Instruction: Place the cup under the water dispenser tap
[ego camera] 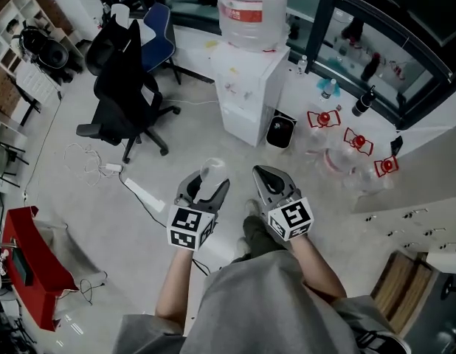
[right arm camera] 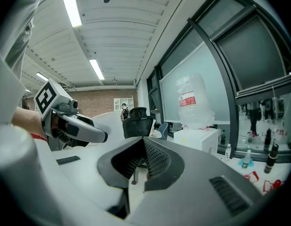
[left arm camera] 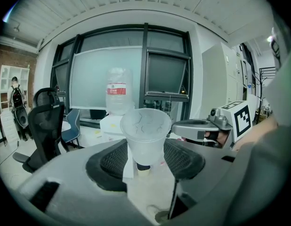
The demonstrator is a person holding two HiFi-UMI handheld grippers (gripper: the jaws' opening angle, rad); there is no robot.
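Note:
The white water dispenser (ego camera: 249,94) stands on the floor ahead of me with a large clear bottle (ego camera: 250,7) on top; its taps (ego camera: 231,87) are on the front face. A translucent plastic cup (ego camera: 212,172) is held upright in my left gripper (ego camera: 204,186), well short of the dispenser. In the left gripper view the cup (left arm camera: 145,134) sits between the ribbed pads of the left gripper (left arm camera: 145,150), with the dispenser (left arm camera: 112,124) beyond it. My right gripper (ego camera: 266,177) is beside the left one, shut and empty. In its own view the right gripper (right arm camera: 143,145) has its pads together.
A black office chair (ego camera: 126,102) and a blue chair (ego camera: 157,29) stand left of the dispenser. A black bin (ego camera: 281,131) sits at its right. Clear bottles with red handles (ego camera: 347,140) lie on the floor right. A power strip with cables (ego camera: 144,193) runs near my left.

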